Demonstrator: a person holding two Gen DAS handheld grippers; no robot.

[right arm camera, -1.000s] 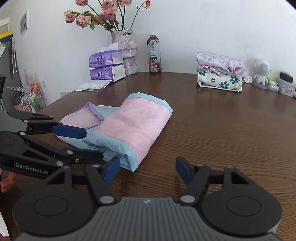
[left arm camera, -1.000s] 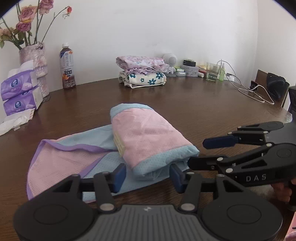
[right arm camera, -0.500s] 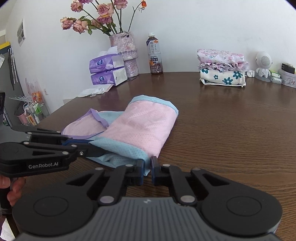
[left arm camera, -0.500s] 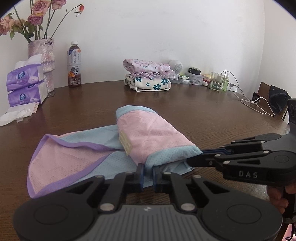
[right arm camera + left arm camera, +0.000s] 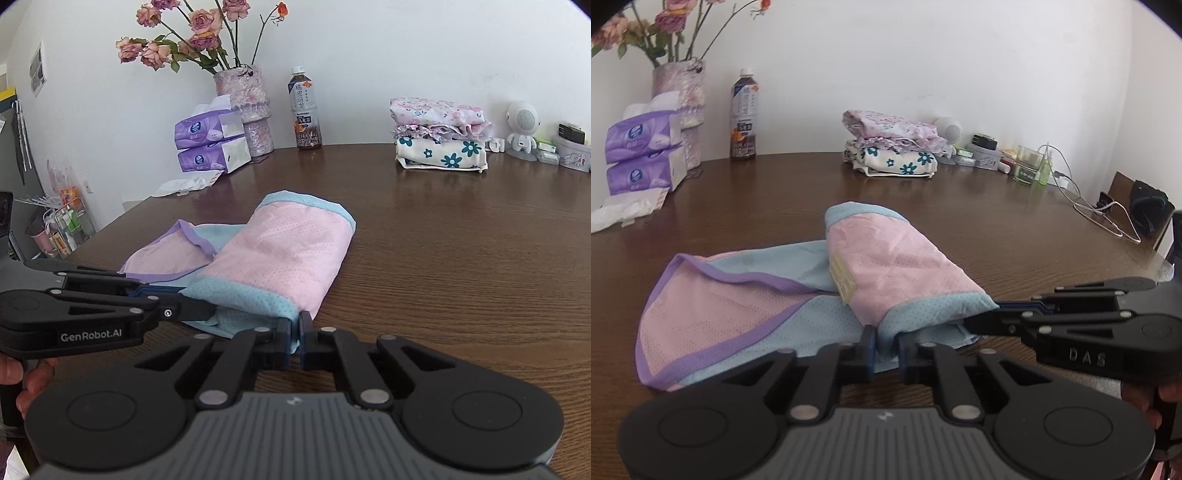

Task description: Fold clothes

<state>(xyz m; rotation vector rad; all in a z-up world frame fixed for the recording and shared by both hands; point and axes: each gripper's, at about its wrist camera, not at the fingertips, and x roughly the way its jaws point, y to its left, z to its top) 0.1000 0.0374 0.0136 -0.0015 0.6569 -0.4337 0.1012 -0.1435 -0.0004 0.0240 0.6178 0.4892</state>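
While the pink mesh garment lies half-folded on the wooden bench, left gripper and right gripper both pinch its blue hem; vase holds roses.

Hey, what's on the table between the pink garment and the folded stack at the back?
Nothing: in the right wrist view, only bare wood of the table lies between the pink garment and the folded stack.
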